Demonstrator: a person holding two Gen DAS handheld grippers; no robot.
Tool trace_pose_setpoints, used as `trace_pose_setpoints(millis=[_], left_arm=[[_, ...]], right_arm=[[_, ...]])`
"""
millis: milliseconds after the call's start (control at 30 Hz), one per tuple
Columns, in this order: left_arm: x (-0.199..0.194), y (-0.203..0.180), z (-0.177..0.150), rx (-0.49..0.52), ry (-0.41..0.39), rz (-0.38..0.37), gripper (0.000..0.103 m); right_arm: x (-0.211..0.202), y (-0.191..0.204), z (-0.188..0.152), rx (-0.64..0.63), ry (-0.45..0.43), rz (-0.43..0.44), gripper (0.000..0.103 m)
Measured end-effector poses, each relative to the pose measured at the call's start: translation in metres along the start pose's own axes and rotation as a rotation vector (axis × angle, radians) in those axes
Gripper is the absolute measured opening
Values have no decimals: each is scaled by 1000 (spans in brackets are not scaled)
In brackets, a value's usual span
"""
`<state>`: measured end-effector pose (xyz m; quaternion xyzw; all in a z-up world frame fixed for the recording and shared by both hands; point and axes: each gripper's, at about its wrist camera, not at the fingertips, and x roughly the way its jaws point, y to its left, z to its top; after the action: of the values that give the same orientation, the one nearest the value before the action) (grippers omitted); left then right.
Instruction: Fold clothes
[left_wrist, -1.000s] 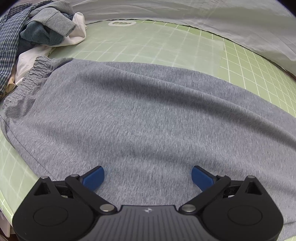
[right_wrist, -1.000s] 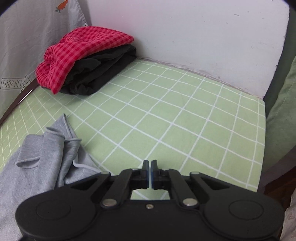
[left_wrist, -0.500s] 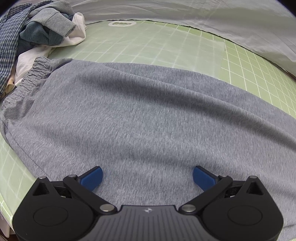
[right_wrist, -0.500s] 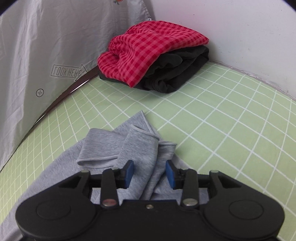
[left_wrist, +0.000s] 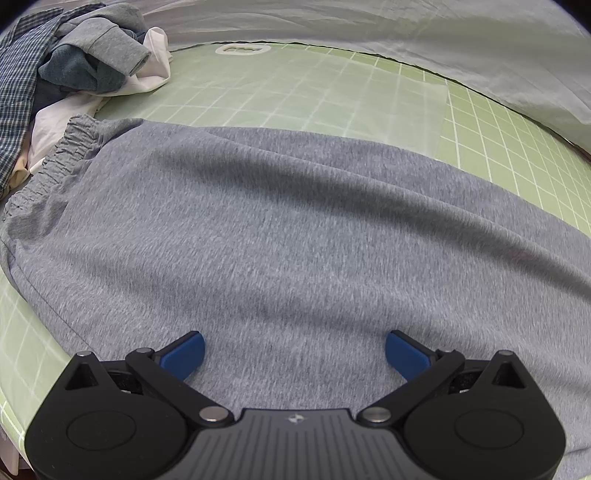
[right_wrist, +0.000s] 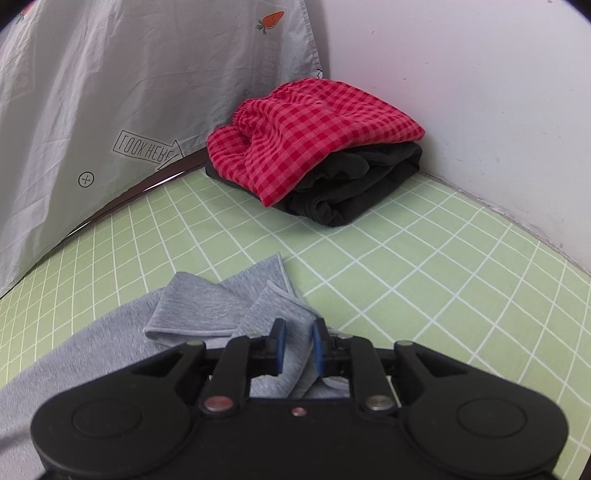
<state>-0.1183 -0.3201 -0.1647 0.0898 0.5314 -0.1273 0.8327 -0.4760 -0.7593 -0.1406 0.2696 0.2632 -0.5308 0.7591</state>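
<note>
Grey jersey trousers (left_wrist: 295, 221) lie spread across the green grid mat (left_wrist: 332, 85), with their elastic waistband (left_wrist: 62, 155) at the left. My left gripper (left_wrist: 295, 352) hovers low over the middle of the cloth, open wide and holding nothing. In the right wrist view the trousers' leg cuffs (right_wrist: 221, 302) lie bunched and overlapping on the mat (right_wrist: 443, 277). My right gripper (right_wrist: 299, 345) is down on the cuff end. Its jaws are open only a narrow gap, with a fold of grey cloth between the blue pads (right_wrist: 279, 345).
A heap of unfolded clothes (left_wrist: 74, 62) sits at the mat's far left. A folded red checked garment (right_wrist: 314, 136) on a black one (right_wrist: 354, 184) rests in the far corner by the white wall. A grey printed sheet (right_wrist: 110, 110) hangs behind the mat.
My right gripper swung left from bare mat onto the leg cuffs, opened from shut, and has now narrowed around the cloth. The left gripper has barely moved.
</note>
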Motion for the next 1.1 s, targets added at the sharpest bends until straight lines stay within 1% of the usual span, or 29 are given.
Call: trace_pose_setpoints(millis=[67,200,300,367,400,433,567,733,933,1000,1033,1100], left_arm=[[0,0,0,-1,-1,1,103],[0,-1,0,-4,-6,3,103],[-1,-2,0,-5,-7,3,103],[-1,-2,0,-5,-8,3,103],[-1,-2,-1,-5,-8,3,103],[-1,-2,-1,-5,-9,3,103],[-1,-2,-1,-5,-9,3,103],[-1,-2,-1,-3,-7,3,103],[0,-2,-1,-2,-9,1,103],[0,-1,-1,0,-9,1,103],[0,-1,-1,1,-9,0,103],[0,0,-1,3,-9,-1,103]], right_arm=[[5,1,0,0,13,1,21],[17,-1,-2,27,74,-12,22],[13,-5,-5,37,64,-10,20],[8,-5,-5,26,43,-12,6],[4,-6,-3,23,35,-13,6],[1,-8,-2,26,29,-10,2],[-16,-16,4,50,-1,-21,1],[-42,-43,2,144,-13,-64,0],[-32,-53,-17,122,90,-156,0],[-29,-57,-24,113,125,-187,2],[-27,-58,-27,109,143,-202,3],[-31,-47,-22,23,93,-211,13]])
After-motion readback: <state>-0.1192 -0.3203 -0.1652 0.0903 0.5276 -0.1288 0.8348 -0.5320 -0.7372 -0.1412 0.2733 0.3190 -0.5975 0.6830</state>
